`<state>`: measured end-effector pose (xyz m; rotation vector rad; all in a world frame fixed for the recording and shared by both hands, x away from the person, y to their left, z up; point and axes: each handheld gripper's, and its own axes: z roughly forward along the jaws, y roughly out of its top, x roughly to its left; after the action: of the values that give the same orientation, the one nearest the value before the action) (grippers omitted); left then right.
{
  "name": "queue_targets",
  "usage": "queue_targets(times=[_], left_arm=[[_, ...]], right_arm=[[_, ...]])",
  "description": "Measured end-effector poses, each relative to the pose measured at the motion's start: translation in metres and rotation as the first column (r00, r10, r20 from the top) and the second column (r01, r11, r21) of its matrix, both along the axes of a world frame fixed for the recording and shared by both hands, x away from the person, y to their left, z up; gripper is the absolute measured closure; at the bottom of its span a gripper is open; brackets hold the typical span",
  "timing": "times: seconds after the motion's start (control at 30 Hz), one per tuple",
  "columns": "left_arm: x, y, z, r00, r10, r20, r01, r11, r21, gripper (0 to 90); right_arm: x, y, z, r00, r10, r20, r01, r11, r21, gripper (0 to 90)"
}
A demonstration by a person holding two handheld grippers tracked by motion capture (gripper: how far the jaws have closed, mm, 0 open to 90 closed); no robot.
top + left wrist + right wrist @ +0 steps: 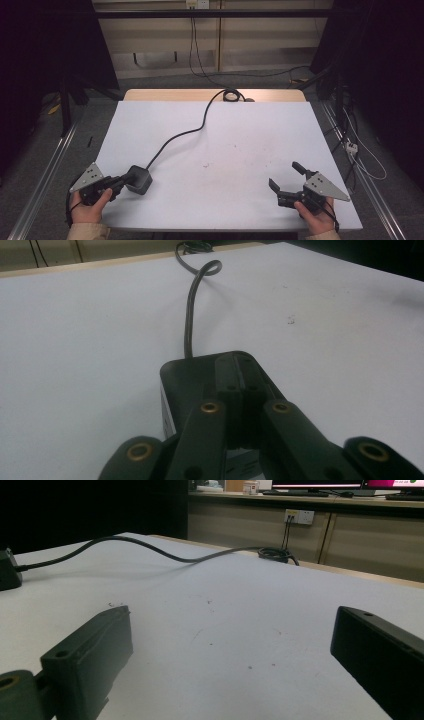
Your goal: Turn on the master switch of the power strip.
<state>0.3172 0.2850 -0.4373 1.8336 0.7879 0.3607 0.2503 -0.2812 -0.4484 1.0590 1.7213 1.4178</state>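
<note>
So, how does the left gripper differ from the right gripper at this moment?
The left gripper has its jaws together, resting on top of the black box with the cable; the right gripper has its jaws spread wide, with nothing between them. The left gripper touches the box; the right gripper is far from it. Both are held low at the near edge of the white table.

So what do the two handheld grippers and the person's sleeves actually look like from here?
Both are black two-jaw tools. The left gripper and the right gripper each carry a grey three-cornered plate dotted with small holes. The left gripper view shows brass-coloured rivets on black linkage bars; the right gripper view shows blocky rectangular fingers. A thin black cable trails from each. The sleeves are tan.
</note>
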Motion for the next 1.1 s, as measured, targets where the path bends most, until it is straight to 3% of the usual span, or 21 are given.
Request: queue_targets(times=[0.7, 0.87, 0.97, 1.1], left_arm=[[-0.0036, -0.0038, 0.0036, 0.9996, 0.011, 0.025, -0.013, 0.9982, 0.059, 90.0], [-0.0048, -0.0032, 0.0033, 0.9997, 0.015, 0.021, -0.016, 0.9985, 0.052, 90.0], [-0.0059, -0.0053, 0.0043, 0.9995, 0.011, 0.030, -0.014, 0.9959, 0.090, 90.0], [-0.0093, -0.0043, 0.0040, 0.9997, 0.010, 0.023, -0.012, 0.9971, 0.075, 90.0]], right_arm=[[-0.0009, -0.0011, -0.0006, 0.9999, -0.012, -0.001, 0.012, 1.000, 0.003, 3.2], [-0.0009, -0.0008, -0.0006, 0.9999, -0.013, -0.001, 0.013, 1.000, 0.003, 3.2], [-0.0007, -0.0007, -0.0008, 0.9999, -0.013, -0.001, 0.013, 1.000, 0.003, 3.2], [-0.0002, -0.0004, -0.0008, 0.9999, -0.012, 0.001, 0.012, 1.000, 0.002, 3.2]])
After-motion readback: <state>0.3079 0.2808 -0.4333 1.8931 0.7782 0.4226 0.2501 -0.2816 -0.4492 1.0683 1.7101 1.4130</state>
